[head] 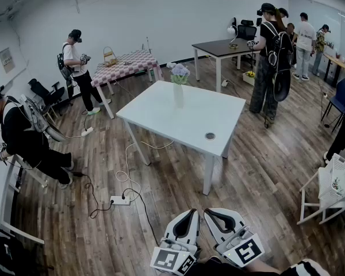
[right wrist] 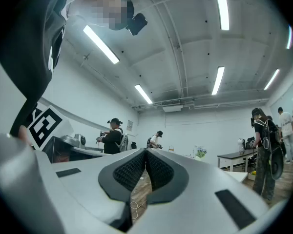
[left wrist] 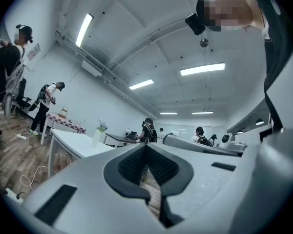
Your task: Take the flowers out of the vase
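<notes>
A slim white vase (head: 178,95) stands on the far side of the white table (head: 161,117), with pale purple flowers (head: 179,71) in it. Both grippers are low at the near edge of the head view, well short of the table. My left gripper (head: 191,213) and my right gripper (head: 211,211) sit side by side, both shut with nothing between the pads. In the left gripper view the vase (left wrist: 96,137) and flowers (left wrist: 102,127) show small at left, beyond the shut left gripper (left wrist: 145,146). The right gripper view shows the shut right gripper (right wrist: 146,152) and the distant flowers (right wrist: 201,153).
A small round object (head: 210,135) lies near the table's front right corner. A power strip (head: 120,200) and cables lie on the wood floor before the table. Several people stand around the room. There is a checkered table (head: 126,65), a dark table (head: 223,48), and a white chair (head: 332,190) at right.
</notes>
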Demonstrator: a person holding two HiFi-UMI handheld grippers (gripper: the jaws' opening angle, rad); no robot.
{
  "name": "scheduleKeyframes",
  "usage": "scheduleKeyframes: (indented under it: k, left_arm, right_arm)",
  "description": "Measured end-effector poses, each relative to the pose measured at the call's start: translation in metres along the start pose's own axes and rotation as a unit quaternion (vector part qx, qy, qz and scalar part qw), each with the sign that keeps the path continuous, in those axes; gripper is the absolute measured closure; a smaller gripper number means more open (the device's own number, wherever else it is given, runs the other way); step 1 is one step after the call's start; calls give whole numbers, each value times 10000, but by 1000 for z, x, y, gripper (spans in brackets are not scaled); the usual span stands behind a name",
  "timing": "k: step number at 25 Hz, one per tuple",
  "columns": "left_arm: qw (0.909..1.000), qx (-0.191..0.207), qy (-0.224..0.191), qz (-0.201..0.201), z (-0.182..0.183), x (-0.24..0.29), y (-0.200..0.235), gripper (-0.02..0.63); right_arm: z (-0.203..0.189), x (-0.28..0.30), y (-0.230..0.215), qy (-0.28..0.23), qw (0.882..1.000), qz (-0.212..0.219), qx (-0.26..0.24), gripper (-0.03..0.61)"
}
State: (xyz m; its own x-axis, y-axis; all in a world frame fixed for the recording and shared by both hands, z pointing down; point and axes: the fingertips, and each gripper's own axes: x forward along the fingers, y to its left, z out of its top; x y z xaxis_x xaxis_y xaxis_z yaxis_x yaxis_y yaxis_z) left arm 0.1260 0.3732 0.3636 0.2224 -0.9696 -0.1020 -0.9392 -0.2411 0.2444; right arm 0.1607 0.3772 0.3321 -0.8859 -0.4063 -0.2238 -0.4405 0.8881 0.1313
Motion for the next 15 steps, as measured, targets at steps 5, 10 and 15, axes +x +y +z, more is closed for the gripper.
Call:
scheduleKeyframes:
  k: [5, 10, 15]
  left_arm:
    - [10000, 19, -10, -15, 3, 2, 0, 607]
    - [10000, 7, 2, -27, 3, 1, 2, 607]
    - [10000, -15, -2, -32, -2, 5, 1, 607]
  right_arm:
    - [3, 2, 0, 34, 10000, 6, -30, 560]
    - [3, 3, 1, 117, 9999, -22, 12, 560]
    - [-3, -1, -5, 79, 9999, -66, -16, 560]
